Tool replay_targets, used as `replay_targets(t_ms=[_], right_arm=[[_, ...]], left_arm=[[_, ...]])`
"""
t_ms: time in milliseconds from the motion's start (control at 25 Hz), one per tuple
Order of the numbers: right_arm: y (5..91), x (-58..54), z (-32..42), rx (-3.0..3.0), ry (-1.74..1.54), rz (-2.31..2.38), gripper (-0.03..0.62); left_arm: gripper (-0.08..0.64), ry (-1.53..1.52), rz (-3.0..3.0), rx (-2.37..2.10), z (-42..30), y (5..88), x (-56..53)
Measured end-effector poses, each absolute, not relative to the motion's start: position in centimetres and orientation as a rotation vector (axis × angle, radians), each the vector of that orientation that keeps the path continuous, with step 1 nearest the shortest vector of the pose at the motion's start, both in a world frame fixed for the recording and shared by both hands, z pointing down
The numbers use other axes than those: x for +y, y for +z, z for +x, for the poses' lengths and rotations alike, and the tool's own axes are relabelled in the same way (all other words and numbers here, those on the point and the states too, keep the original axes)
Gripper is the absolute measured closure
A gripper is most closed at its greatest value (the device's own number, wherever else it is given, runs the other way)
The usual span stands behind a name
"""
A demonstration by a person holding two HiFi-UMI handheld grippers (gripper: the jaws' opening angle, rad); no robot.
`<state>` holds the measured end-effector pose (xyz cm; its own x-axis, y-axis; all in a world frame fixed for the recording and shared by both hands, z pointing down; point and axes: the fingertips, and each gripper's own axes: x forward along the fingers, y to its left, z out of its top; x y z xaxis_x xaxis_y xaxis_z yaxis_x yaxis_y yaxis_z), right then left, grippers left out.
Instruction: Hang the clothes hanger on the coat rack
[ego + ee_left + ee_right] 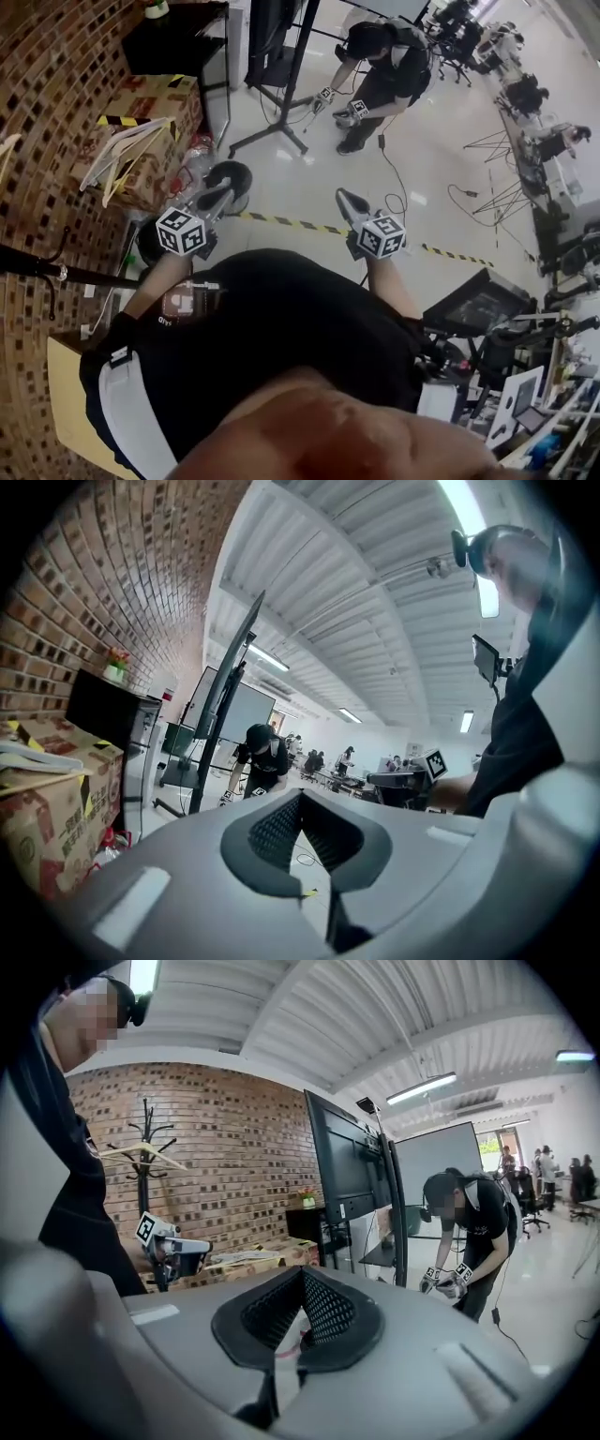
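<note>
Brick wall (56, 94), coat rack (37, 265) half cut off, left tool (300, 803) and right tool (302, 1274) closed, empty

The curved brick wall (37, 112) is red-brown, flecked with dark and pale bricks. A brown cardboard box (155, 108) wears yellow-and-black striped tape; the same stripe crosses the pale glossy floor (281, 159). The grey left tongs (223, 194) and right tongs (345, 199) have black ribbed pads (272, 829). The wooden clothes hanger (122, 1150) is pale, the metal coat rack (143, 1115) black.
</note>
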<state>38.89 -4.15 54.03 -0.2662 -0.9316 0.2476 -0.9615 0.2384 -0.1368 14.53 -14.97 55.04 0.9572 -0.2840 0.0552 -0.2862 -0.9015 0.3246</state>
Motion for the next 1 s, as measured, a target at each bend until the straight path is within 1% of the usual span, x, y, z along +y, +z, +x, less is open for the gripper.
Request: replay_targets(t_ms=[200, 520, 840, 1000], right_arm=[[53.2, -11.0, 39.1, -2.356, 0.412, 1.854, 0.578], [55.1, -20.8, 41.0, -2.420, 0.484, 1.710, 0.578], [55.7, -35.6, 41.3, -2.639, 0.426, 1.230, 0.578], [55.5, -41.9, 38.7, -2.715, 0.346, 0.945, 0.578]], left_arm=[[0.558, 0.016, 2.807, -0.377, 14.9, 53.2, -22.5], [0.558, 0.019, 2.731, -0.552, 14.7, 54.8, -29.7], [0.558, -0.024, 2.618, -0.968, 15.1, 54.7, -36.4], [0.558, -0.062, 2.495, -1.206, 13.3, 54.8, -37.6]])
